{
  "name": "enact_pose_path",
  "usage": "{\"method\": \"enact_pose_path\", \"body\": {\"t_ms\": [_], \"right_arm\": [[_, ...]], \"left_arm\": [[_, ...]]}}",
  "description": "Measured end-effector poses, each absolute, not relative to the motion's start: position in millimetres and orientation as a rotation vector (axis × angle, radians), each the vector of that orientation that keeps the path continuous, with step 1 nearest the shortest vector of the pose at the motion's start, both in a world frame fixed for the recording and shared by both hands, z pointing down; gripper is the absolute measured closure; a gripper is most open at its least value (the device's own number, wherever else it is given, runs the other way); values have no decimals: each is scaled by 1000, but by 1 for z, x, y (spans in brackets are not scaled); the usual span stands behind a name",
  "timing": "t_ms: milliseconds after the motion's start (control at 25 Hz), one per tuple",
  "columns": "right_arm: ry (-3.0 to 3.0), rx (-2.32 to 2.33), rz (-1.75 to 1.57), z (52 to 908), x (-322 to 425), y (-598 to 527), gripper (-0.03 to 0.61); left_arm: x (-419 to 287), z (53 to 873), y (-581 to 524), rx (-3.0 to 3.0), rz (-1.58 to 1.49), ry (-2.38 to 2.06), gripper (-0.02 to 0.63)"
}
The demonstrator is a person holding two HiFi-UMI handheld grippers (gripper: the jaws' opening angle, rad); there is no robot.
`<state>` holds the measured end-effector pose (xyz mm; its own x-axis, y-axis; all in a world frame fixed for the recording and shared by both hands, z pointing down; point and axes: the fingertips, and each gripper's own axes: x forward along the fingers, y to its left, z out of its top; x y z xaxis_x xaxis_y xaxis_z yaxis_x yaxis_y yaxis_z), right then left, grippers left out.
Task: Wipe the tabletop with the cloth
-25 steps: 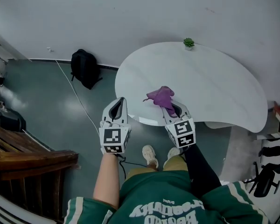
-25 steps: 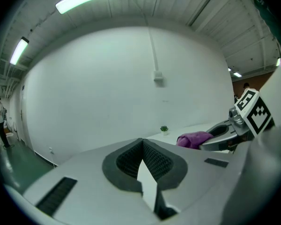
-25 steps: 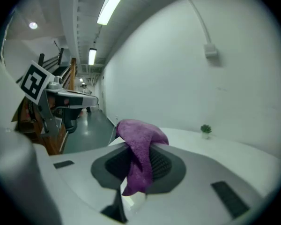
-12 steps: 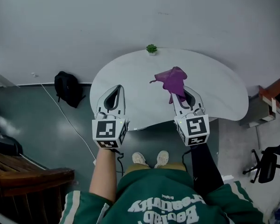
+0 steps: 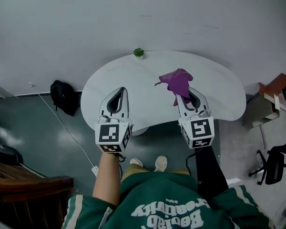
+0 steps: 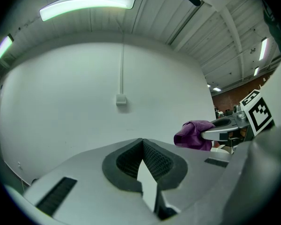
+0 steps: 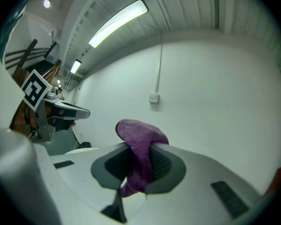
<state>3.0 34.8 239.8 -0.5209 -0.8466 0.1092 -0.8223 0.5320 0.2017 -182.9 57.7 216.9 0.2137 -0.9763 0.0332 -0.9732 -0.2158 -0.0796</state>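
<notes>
Right gripper (image 5: 187,98), jaws pinching the purple cloth (image 5: 176,82) by a bunched fold, raised over the white counter (image 5: 143,80). Left gripper (image 5: 115,97), jaws pressed together, empty. The cloth looks light, soft and limp, so a grip on gathered folds probably suits wiping.

The tabletop (image 5: 148,86) now lies under both tools. The left gripper (image 5: 118,92), a second ago over the floor beside the table's edge, now hangs above the table's left part. The right gripper (image 5: 184,96) has gone from the near rim to well in over the surface, carrying the cloth (image 5: 176,81) with it. The small plant (image 5: 138,53) now stands ahead of the left gripper rather than the right. The backpack (image 5: 62,97) now lies straight to the left gripper's left.
</notes>
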Motion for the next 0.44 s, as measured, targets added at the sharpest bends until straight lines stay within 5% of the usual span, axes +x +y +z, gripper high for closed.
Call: {"method": "enact_pose_path", "body": {"t_ms": [440], "right_arm": [[-2581, 1443, -182, 237, 37, 30, 502]], "left_arm": [[-148, 219, 54, -2426, -141, 1918, 618]]}}
